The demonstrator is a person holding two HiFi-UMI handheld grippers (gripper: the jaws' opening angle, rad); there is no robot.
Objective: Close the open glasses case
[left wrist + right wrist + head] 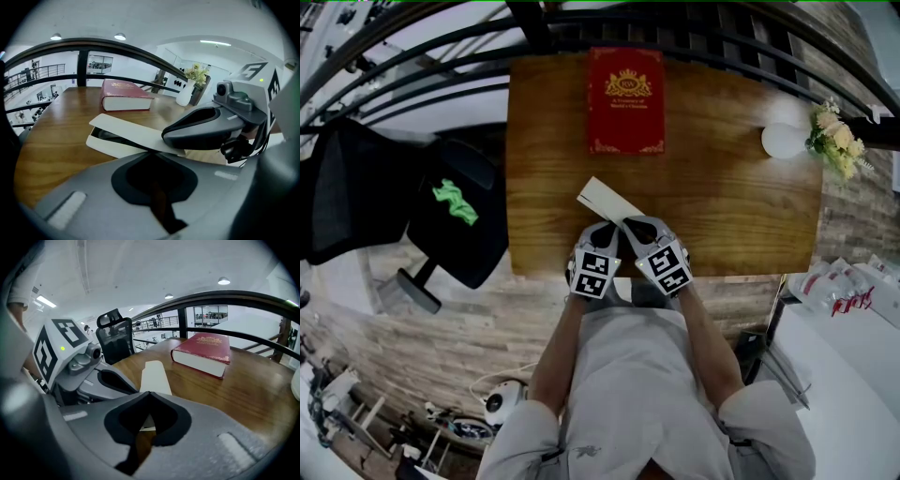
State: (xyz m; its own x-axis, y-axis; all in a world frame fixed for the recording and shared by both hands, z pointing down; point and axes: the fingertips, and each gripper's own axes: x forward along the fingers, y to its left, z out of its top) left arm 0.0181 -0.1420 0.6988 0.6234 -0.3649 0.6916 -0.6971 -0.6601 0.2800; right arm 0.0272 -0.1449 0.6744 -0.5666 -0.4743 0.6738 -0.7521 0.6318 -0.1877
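Observation:
The white glasses case (606, 199) lies slantwise near the table's front edge. In the left gripper view the case (123, 135) has its lid slightly ajar, with a dark gap at its far-left end. My right gripper (631, 226) is shut and presses on top of the lid's near end; its dark finger (201, 127) lies on the lid. My left gripper (602, 229) is shut too, its tip (149, 153) right at the case's near end, nothing between the jaws. From the right gripper view the case (153, 375) runs straight ahead of the shut tip (148, 393).
A red hardback book (625, 98) lies at the back of the wooden table (722, 216). A white vase (783, 141) with flowers (836, 137) stands at the right edge. A black office chair (455, 220) stands left of the table, and a railing runs behind it.

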